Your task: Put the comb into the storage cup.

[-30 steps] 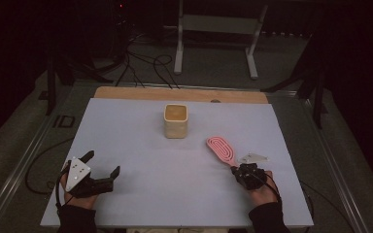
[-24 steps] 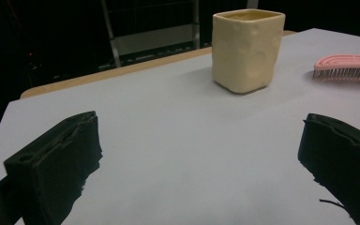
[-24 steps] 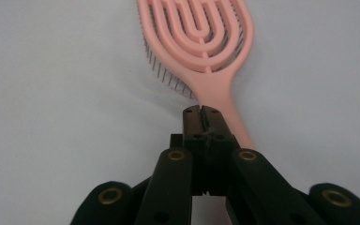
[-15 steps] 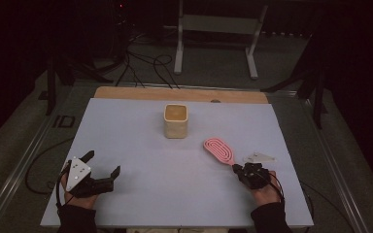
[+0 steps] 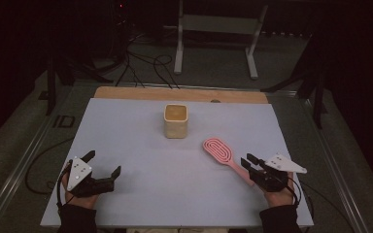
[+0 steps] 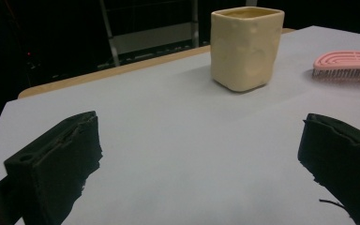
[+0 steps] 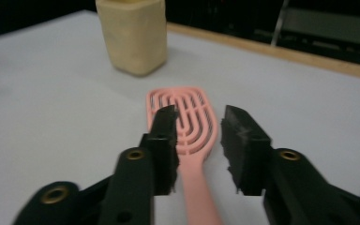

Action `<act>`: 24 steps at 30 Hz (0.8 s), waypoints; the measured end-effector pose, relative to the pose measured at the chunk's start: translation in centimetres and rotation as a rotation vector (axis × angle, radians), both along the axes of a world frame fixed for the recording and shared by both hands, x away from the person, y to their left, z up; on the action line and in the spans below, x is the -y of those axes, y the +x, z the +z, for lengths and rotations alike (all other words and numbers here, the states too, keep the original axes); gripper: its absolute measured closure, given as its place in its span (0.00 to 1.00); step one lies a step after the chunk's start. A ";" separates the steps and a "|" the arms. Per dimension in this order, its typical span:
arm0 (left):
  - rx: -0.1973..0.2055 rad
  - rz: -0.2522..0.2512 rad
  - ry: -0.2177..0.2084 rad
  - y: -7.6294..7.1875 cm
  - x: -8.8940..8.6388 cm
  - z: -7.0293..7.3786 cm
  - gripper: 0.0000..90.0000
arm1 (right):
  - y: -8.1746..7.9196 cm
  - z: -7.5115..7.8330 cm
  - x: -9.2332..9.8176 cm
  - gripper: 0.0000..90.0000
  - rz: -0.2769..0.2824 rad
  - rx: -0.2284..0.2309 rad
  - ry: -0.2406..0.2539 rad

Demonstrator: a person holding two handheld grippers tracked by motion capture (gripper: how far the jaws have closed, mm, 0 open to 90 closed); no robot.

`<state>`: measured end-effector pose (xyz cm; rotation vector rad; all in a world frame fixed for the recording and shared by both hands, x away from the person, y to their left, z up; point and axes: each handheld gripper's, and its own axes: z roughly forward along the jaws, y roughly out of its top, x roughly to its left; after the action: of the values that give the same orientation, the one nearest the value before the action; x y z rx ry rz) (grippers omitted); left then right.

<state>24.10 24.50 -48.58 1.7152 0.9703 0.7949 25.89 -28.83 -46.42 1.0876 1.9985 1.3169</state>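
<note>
Over the pink brush's (image 7: pixel 187 136) handle, right tongs (image 7: pixel 198 140) just opened, empty; left tongs (image 6: pixel 201 154) wide, empty.

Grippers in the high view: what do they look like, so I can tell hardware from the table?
Both the left gripper and right gripper are matte black with two blocky jaws. Each carries a grey three-cornered plate and trails a black cable. The person wears dark sleeves.

A pink hairbrush (image 5: pixel 223 156) with an oval slotted head lay flat, bristles down, at the table's right near side, its handle slanting toward the near right edge.
</note>
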 end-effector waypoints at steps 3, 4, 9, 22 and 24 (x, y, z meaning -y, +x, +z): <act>-0.001 -0.007 0.002 0.0 0.0 0.0 0.00 | -0.5 -0.1 1.0 0.62 -0.005 0.025 0.060; -0.001 -0.009 0.001 0.0 0.1 0.0 0.00 | -0.6 -0.2 1.3 0.60 -0.010 0.034 0.066; -0.002 -0.017 -0.016 0.1 -0.1 0.0 0.00 | -1.0 0.0 1.7 0.40 0.014 0.078 0.132; -0.009 -0.053 -0.050 0.2 0.0 0.0 0.00 | -0.8 -0.2 1.7 0.10 -0.055 0.101 0.112; -0.009 -0.055 -0.055 0.2 0.0 0.0 0.00 | -0.8 -0.2 1.8 0.10 -0.060 0.093 0.113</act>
<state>24.25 24.48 -48.56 1.6922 0.9392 0.7191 25.10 -30.60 -46.57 1.1070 1.8299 1.4371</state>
